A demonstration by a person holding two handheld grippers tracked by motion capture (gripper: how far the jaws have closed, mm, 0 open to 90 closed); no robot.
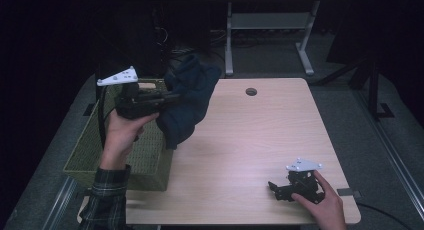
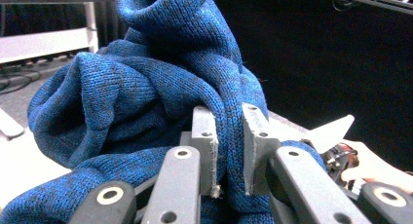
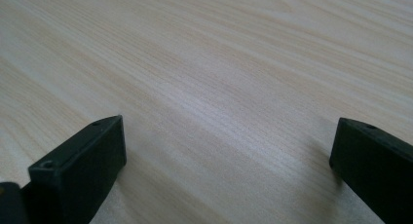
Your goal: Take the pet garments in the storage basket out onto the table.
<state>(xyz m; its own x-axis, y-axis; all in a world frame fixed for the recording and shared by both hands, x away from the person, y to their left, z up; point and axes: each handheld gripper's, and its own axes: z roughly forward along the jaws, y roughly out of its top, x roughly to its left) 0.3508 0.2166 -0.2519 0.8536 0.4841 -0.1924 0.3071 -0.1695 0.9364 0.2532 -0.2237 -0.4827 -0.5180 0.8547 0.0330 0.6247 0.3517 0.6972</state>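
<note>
Basically, left gripper (image 1: 167,97) has its jaws pinched on a fold of the blue sweater (image 1: 190,102) hanging over the basket (image 1: 145,160) rim at the tabletop (image 1: 250,140) far-left, so lift clear before swinging right; right gripper (image 1: 274,186), jaws wide and empty, rests near-right.

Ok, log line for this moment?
left tool: shut on blue sweater, lifted beside basket | right tool: open, on table

The desk (image 1: 260,135) is viewed from above and the near side; the blue sweater (image 2: 146,97) is seen close along the left tool, bare desktop close along the right.
</note>
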